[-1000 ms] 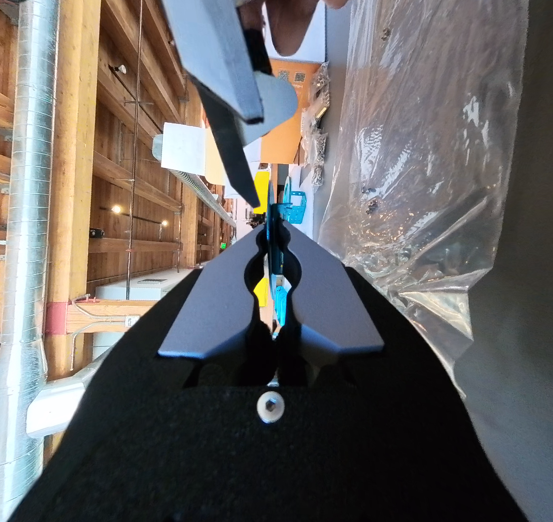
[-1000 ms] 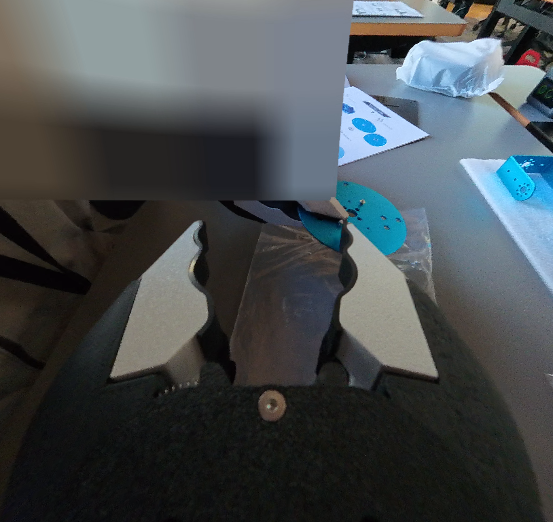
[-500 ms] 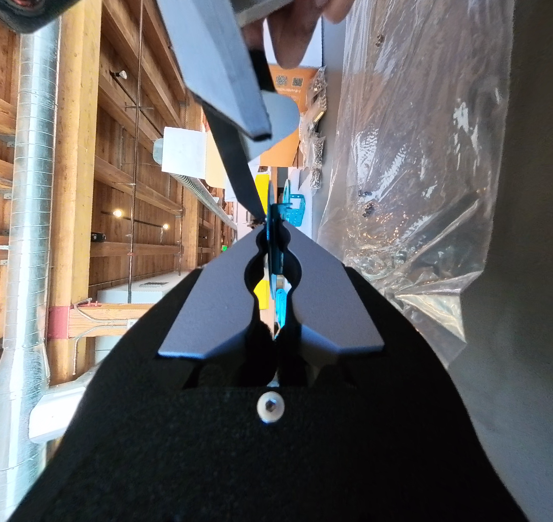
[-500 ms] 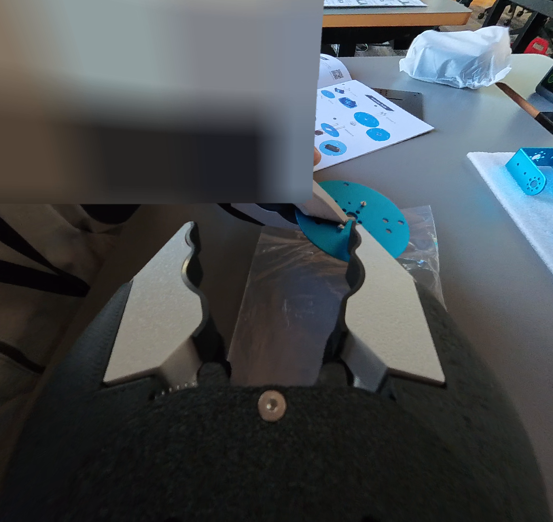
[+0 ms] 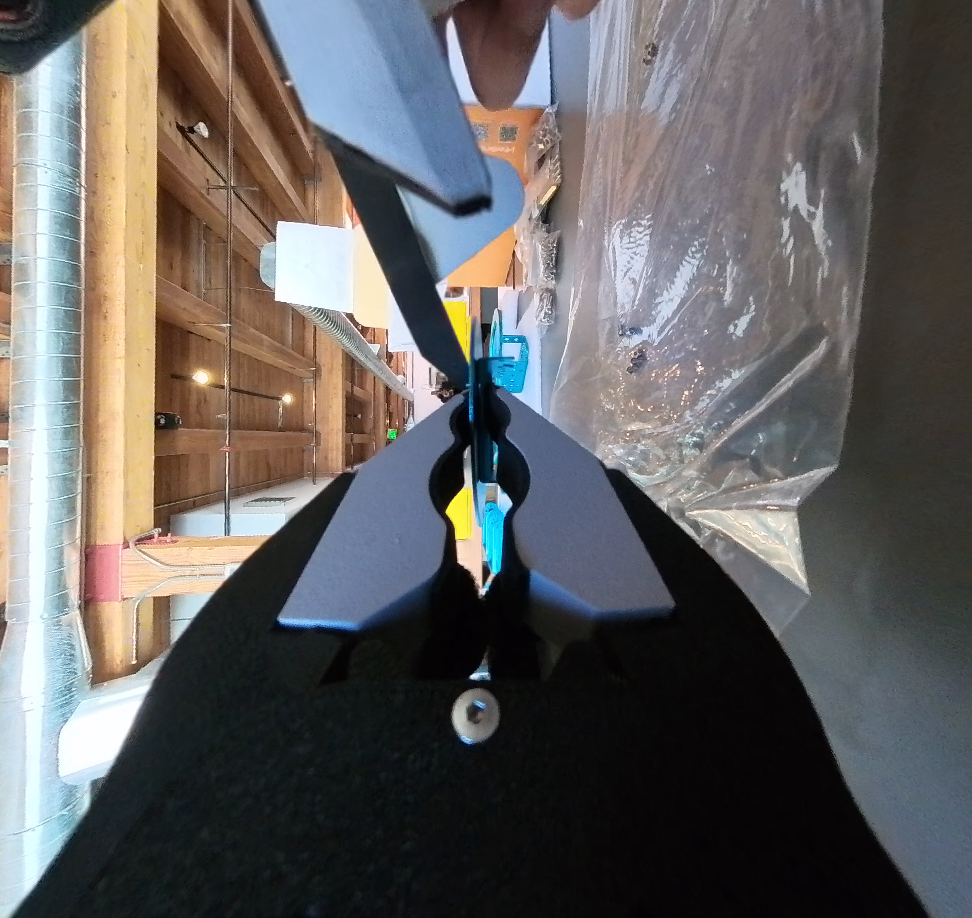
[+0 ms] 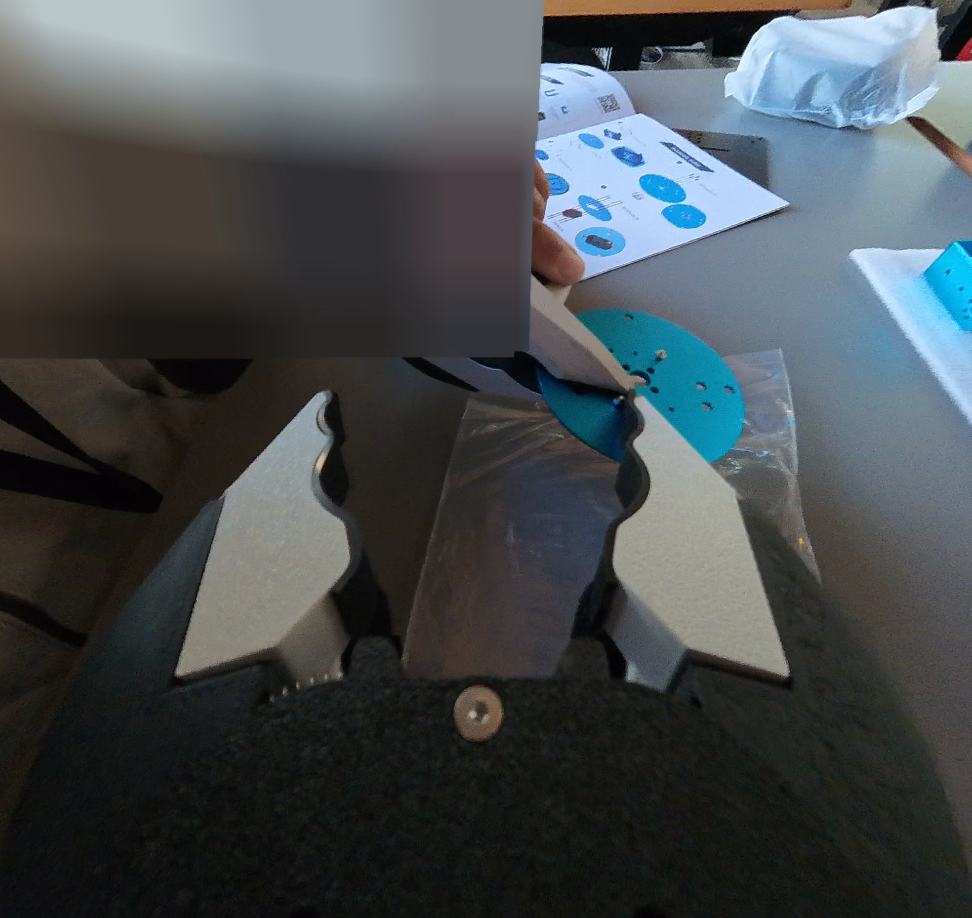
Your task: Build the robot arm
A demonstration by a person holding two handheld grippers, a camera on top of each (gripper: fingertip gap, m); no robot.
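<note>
- Disc [image 6: 678, 398], blue metal with small holes, sits at centre right of the right wrist view, over the far edge of a clear bag [image 6: 505, 524] on the grey table [image 6: 868, 472]; in the left wrist view it shows edge-on at frame centre [image 5: 479, 419].
- Left gripper [image 5: 481, 395] has its fingers closed on the disc's rim; its light finger [image 6: 573, 351] reaches in from the blurred patch at upper left.
- Right gripper [image 6: 481, 403] is wide open and holds nothing; its right fingertip [image 6: 634, 409] is at the disc near the middle holes, contact unclear.
- Booklet [image 6: 657, 193] with blue pictures lies beyond the disc, upper right.
- Crumpled white plastic [image 6: 836, 77] sits in the top right corner.
- Blue bracket [image 6: 952, 282] rests on white foam [image 6: 894, 282] at the right edge.
</note>
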